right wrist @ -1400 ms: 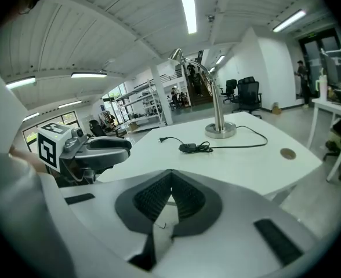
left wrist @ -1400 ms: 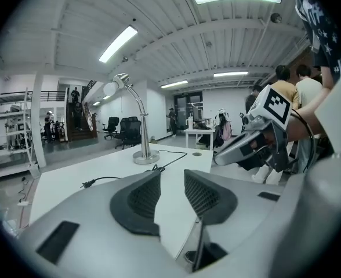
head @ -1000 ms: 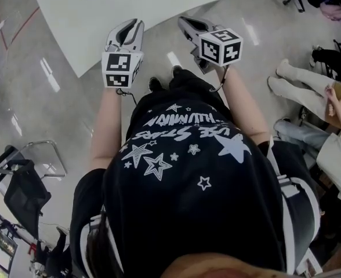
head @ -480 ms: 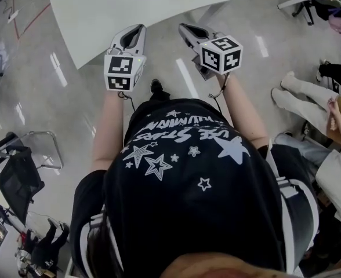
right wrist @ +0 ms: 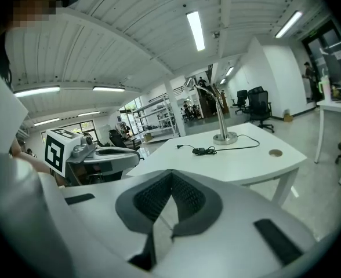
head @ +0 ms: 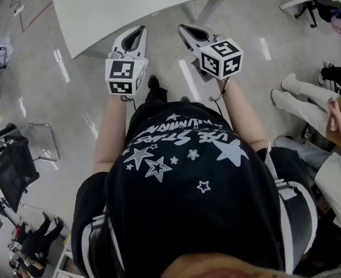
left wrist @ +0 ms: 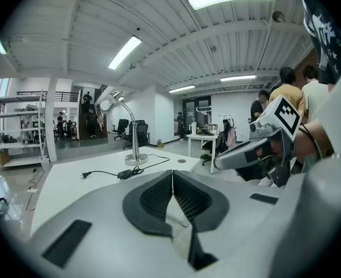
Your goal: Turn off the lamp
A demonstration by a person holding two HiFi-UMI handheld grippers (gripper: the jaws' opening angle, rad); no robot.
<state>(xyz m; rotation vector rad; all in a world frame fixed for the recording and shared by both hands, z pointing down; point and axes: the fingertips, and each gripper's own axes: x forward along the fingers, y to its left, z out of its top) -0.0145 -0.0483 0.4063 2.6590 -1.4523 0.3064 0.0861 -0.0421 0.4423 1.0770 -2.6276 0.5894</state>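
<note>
Left gripper (left wrist: 172, 177) is held with its two ribbed pads (left wrist: 155, 197) pressed together at the forward edge, and nothing is gripped between them. Right gripper (right wrist: 170, 177) is closed in the same way, pad against pad, with nothing held. Both units are carried side by side in front of the person's torso (head: 182, 172), above the floor (head: 72, 109). The jaw tips are directed at the closest edge of a white table (head: 101, 10) and lie near it. The lamp (left wrist: 134, 138), a silver desk model with a round base and a curved neck, stands upright on the far part of that table, well apart from both grippers. It is located ahead of the left unit and slightly to the left of its jaw line. From the right unit it is located ahead and to the right. A black cord (left wrist: 153, 164) is laid from the base across the tabletop toward the grippers. An inline switch (left wrist: 124, 173) is fitted on this cord and lies flat on the table, nearer to the jaws than the base. The plug (left wrist: 84, 174) lies loose on the table, to the left of the switch as seen from the left unit. A round cable hole (right wrist: 275, 153) is set in the tabletop to the right of the base. Whether the lamp head is lit cannot be determined.
</note>
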